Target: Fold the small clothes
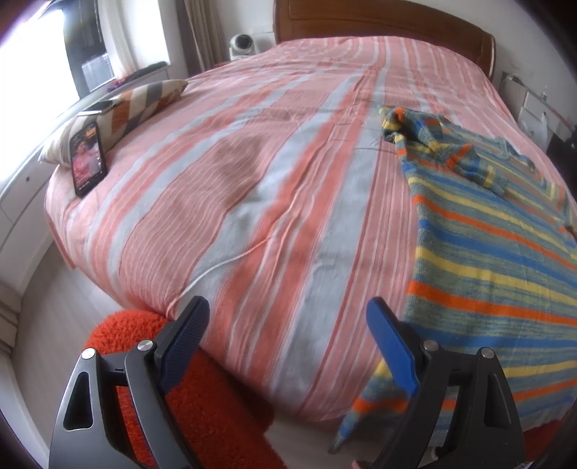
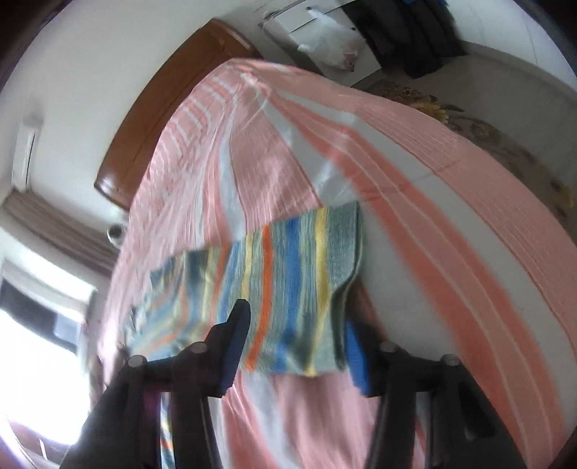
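Nearest, in the left wrist view: left gripper (image 1: 287, 305) with jaws wide apart, gripping nothing, poised over the foot edge of the bed (image 1: 252, 180). Just beside its right-hand finger, a hem corner of the striped sweater (image 1: 487, 252) dangling off the edge. Below, an orange rug (image 1: 202, 389) on the floor.

In the right wrist view, blurred: right gripper (image 2: 295, 317) with jaws apart, pads not pressing on anything. A doubled panel of the sweater (image 2: 281, 274) lying across the gap, over the tip of one finger and behind the other. Impossible to tell whether resting on the bed or partly draped on that finger.

Judged from this: an early fold in hand, probably one side or sleeve turned over the body. Body spread flat along the right side of the bed, sleeve bunched at the far end, not yet a compact stack.

Next move, as a guess: draw the right jaws clear without dragging the panel, then pinch the hanging hem corner with the left and bring it up over the body. Needing care: loose knit apt to snag on a finger.

Farther off: a thin white cable (image 1: 230, 259) across the bedspread, well apart from the sweater. A lit phone (image 1: 88, 158) against a patterned pillow (image 1: 137, 104) at the left edge. Beyond, the wooden headboard (image 1: 378, 21). Nothing blocking the fold.
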A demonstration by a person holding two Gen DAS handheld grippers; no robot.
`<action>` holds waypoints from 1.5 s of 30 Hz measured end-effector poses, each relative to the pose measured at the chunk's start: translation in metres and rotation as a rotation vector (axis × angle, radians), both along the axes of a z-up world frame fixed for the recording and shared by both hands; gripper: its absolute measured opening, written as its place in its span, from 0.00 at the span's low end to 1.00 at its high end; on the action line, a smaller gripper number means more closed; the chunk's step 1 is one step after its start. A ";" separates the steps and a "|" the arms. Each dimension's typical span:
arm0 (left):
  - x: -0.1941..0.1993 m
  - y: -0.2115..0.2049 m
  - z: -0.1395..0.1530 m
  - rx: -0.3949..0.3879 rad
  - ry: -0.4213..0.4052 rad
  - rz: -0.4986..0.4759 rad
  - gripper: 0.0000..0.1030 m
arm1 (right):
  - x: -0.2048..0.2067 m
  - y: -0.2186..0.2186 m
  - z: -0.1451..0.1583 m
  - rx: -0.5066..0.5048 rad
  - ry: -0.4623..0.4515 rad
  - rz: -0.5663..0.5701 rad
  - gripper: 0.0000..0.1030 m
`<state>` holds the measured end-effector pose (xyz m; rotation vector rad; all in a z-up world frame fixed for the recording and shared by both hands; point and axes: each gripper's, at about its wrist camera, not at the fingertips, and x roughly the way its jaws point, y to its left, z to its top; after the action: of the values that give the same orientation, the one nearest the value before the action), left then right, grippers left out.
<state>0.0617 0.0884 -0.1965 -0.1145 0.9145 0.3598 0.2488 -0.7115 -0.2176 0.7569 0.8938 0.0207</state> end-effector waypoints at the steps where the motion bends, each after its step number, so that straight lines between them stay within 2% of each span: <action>1: 0.000 0.000 0.000 -0.001 0.001 0.000 0.87 | 0.003 -0.003 -0.003 0.017 0.012 -0.017 0.48; 2: 0.000 0.000 0.000 -0.001 0.003 0.001 0.87 | 0.009 -0.007 -0.007 0.043 0.027 -0.035 0.47; 4: 0.000 0.000 -0.001 -0.002 0.005 0.001 0.87 | 0.015 -0.013 -0.012 0.058 0.057 -0.063 0.30; 5: 0.000 0.000 0.000 -0.001 0.003 0.001 0.87 | 0.019 -0.014 -0.012 0.038 0.075 -0.073 0.02; 6: 0.000 0.000 0.000 -0.001 0.002 0.001 0.87 | 0.019 -0.017 -0.009 -0.001 0.085 -0.083 0.02; 8: 0.000 0.000 0.000 -0.004 -0.002 0.002 0.87 | 0.017 -0.014 0.003 -0.159 0.092 -0.111 0.02; 10: 0.001 0.002 -0.001 -0.010 -0.003 0.007 0.87 | 0.012 -0.014 0.010 -0.262 0.112 -0.143 0.02; 13: 0.003 0.004 -0.003 -0.018 0.008 0.011 0.87 | 0.005 -0.017 0.011 -0.356 0.141 -0.174 0.01; 20: 0.000 0.004 -0.003 -0.017 0.008 0.011 0.87 | 0.006 -0.016 0.002 -0.402 0.171 -0.159 0.01; 25: 0.000 -0.001 -0.002 -0.001 0.010 -0.004 0.87 | 0.004 -0.015 0.003 -0.407 0.151 -0.128 0.02; 29: 0.000 -0.004 -0.002 0.011 0.007 -0.012 0.87 | -0.011 -0.021 0.004 -0.390 0.136 -0.149 0.05; 36: -0.001 -0.004 -0.002 0.011 0.008 -0.016 0.87 | -0.038 -0.031 0.014 -0.457 0.148 -0.198 0.39; 41: -0.001 -0.008 -0.002 0.025 0.019 -0.024 0.89 | -0.071 -0.036 0.038 -0.512 0.106 -0.250 0.40; 45: 0.001 -0.011 -0.004 0.042 0.026 -0.035 0.89 | -0.087 -0.019 0.061 -0.552 0.040 -0.216 0.44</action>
<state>0.0623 0.0771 -0.2001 -0.0553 0.9331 0.3480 0.1615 -0.7305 -0.1567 0.3322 0.7990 -0.4176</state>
